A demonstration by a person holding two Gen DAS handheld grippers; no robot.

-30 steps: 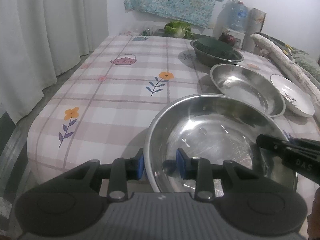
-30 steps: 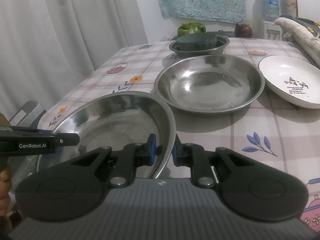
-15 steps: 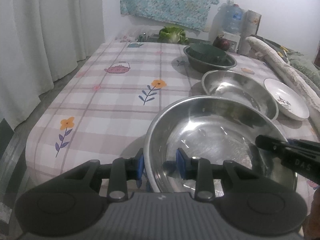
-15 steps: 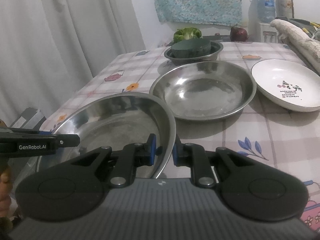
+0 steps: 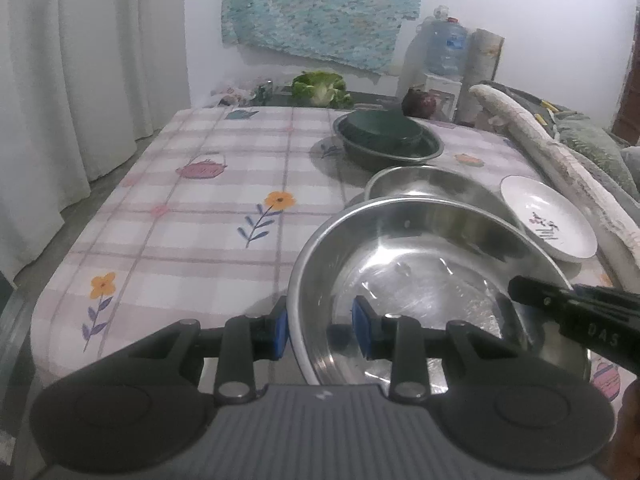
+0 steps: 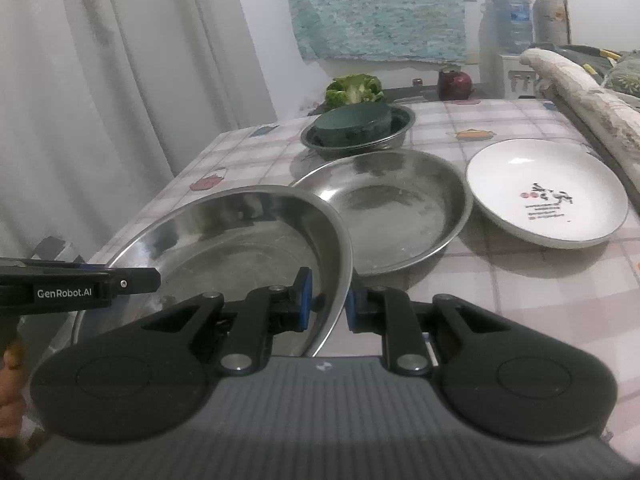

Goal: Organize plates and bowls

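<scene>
A wide steel bowl hangs above the near end of the table, held from both sides. My left gripper is shut on its left rim and my right gripper is shut on its right rim. Behind it a second steel bowl rests on the checked tablecloth, partly covered by the lifted bowl's far rim. A white plate with a small print lies to its right. Farther back, a dark green bowl sits upside down in a smaller steel bowl.
White curtains hang along the left side. A rolled cloth bundle lies along the table's right edge. A leafy green vegetable, a dark red round object and a water bottle stand beyond the far end.
Both grippers have lifted the wide steel bowl and carried it toward the far end, so its far rim now overlaps the second steel bowl. Both grips have stayed the same.
</scene>
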